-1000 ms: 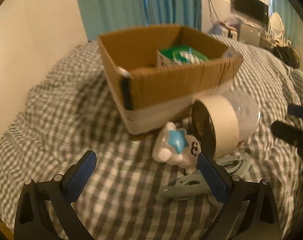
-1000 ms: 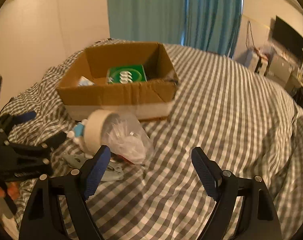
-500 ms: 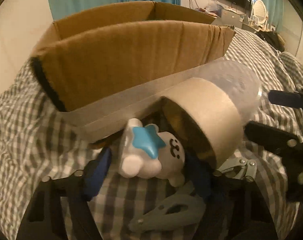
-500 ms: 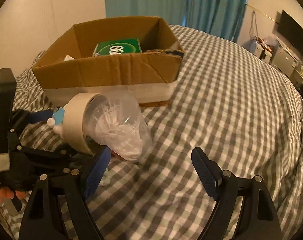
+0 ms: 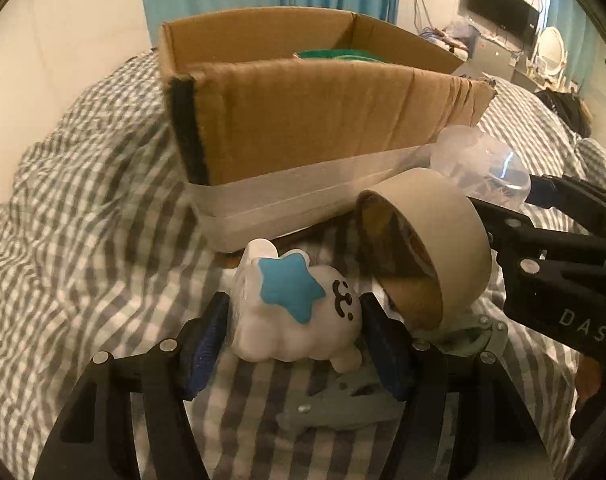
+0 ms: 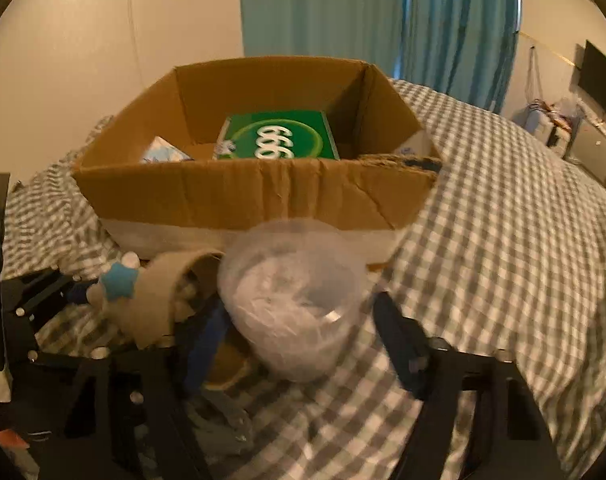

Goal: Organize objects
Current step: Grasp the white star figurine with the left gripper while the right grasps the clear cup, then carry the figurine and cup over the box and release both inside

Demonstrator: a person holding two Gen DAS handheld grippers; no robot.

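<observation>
the left tool (image 5: pixel 295 332) has its blue pads pressed on both sides of a white toy (image 5: pixel 295 316) with a blue star, so it is clamped on the toy, which sits low over the checked bed (image 5: pixel 83 240). just right of the toy a tape roll (image 5: pixel 427 248) stands tilted on edge, touching or nearly touching the toy's head end. under the toy and the roll lies a grey clip (image 5: pixel 343 404), flat on the bed. the right tool (image 6: pixel 303 328) straddles a clear tub (image 6: pixel 295 300) of white bits; its pads stand on either side of the tub, the right pad with a small gap, so whether it grips is not clear. the tub lies on its side just in front of the box (image 6: pixel 263 196) and beside the roll (image 6: pixel 163 292), with the toy's star (image 6: pixel 119 280) showing further left. the cardboard box stands on the bed, close behind all these things, its lower front wrapped in pale tape. inside it lie a green pack (image 6: pixel 279 140) and a pale blue packet (image 6: pixel 165 154) at the left corner. teal curtains (image 6: pixel 375 12) hang behind the bed.
</observation>
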